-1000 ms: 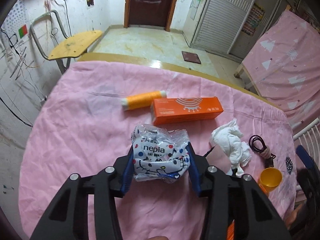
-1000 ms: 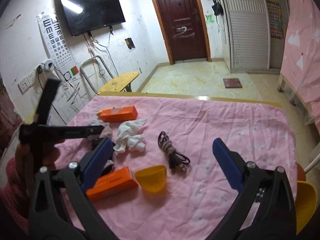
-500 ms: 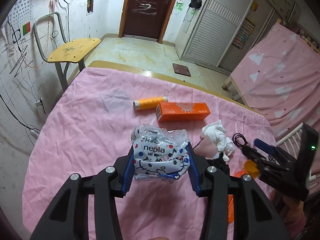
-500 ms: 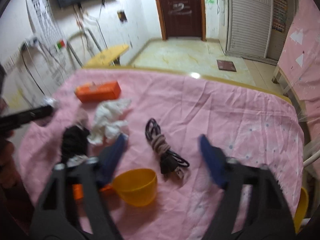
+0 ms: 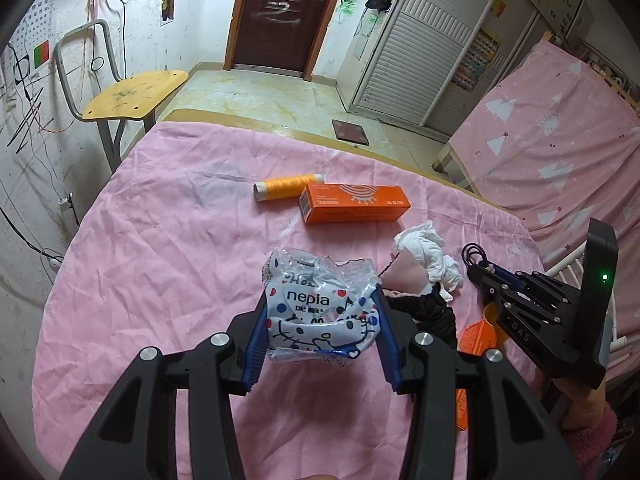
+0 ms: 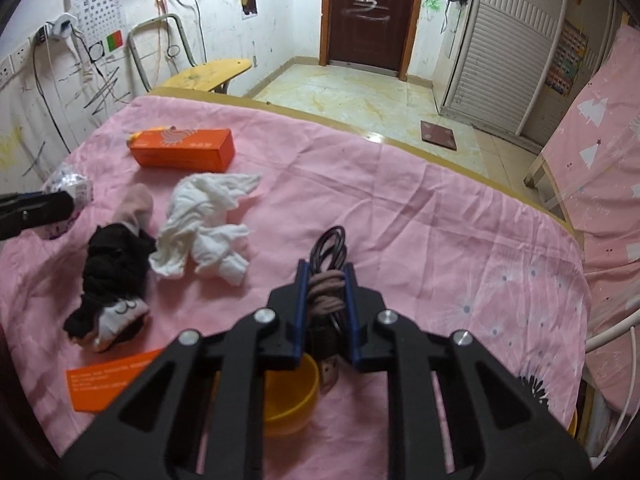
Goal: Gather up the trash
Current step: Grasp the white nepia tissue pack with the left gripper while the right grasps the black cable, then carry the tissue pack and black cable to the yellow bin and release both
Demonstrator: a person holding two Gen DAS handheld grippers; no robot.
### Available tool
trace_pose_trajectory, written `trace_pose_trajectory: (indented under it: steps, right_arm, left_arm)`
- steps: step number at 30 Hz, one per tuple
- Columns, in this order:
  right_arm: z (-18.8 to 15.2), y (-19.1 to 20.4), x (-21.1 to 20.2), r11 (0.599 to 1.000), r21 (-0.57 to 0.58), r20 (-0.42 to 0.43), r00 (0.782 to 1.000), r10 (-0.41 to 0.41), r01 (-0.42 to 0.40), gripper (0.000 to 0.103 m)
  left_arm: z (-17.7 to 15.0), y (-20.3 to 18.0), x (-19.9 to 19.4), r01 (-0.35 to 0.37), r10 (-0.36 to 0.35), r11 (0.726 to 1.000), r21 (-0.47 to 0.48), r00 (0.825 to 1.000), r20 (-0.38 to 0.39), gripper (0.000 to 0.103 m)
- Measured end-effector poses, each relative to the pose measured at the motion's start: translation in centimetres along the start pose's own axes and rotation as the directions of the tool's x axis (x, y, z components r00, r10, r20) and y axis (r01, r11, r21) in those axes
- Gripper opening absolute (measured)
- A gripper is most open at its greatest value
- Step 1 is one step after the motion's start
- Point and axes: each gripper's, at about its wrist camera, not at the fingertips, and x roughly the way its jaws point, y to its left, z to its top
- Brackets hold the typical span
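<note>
Crumpled tissue wrapper (image 5: 320, 312) clamped in left gripper (image 5: 320, 330) fingers, right gripper (image 6: 326, 280) fingers pinched on bundled cable (image 6: 326, 268)

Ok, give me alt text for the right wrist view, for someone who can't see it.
The right claw is shut on a coiled cable above a pink tablecloth. A yellow cup sits just below it; to the left lie a white crumpled tissue, a black sock and an orange box.

Contents: two orange boxes (image 6: 183, 153) (image 6: 108, 382), one thread spool (image 5: 288, 186), one wrapper (image 5: 320, 300), one cable (image 6: 326, 280), one yellow cup (image 6: 290, 400), one white cloth (image 6: 204, 220).
</note>
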Motion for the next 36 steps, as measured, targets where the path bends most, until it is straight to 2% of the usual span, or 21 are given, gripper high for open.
trace_pose_trajectory:
  steps: [9,15,20,24,28,33,36]
  right_arm:
    - [0.0,-2.0,-4.4,0.996,0.083,0.159,0.987,0.016,-0.03,0.015]
    - [-1.2,-4.5,-8.5,0.987,0.151,0.281,0.959,0.015,-0.06,0.015]
    - [-4.2,-8.2,-12.1,0.97,0.239,0.357,0.933,-0.039,-0.051,0.015]
    - [-7.1,-12.5,-14.3,0.945,0.326,0.37,0.922,-0.117,-0.012,0.015]
    - [-10.1,-17.1,-15.9,0.904,0.425,0.36,0.909,-0.21,0.04,0.015]
    - [-12.7,-20.8,-17.4,0.864,0.488,0.328,0.892,-0.31,0.121,0.015]
    - [-13.9,-22.8,-17.8,0.85,0.508,0.311,0.891,-0.331,0.139,0.016]
  left_arm:
    - [0.6,-2.0,-1.2,-0.011,0.01,0.999,0.037,1.0,0.029,0.04]
    - [0.9,-4.7,-2.0,-0.011,0.007,0.997,0.081,0.999,0.043,0.04]
    - [0.5,-7.8,-2.0,-0.005,-0.001,0.991,0.135,0.999,0.038,0.04]
    - [0.1,-10.6,-2.1,0.007,-0.014,0.983,0.185,0.999,0.036,0.04]
    - [-0.1,-14.2,-2.0,0.018,-0.026,0.971,0.239,0.999,0.028,0.04]
    - [-0.9,-19.9,-1.5,0.043,-0.049,0.944,0.326,0.999,0.01,0.04]
    - [-1.6,-23.2,-1.0,0.074,-0.075,0.925,0.374,0.997,-0.013,0.04]
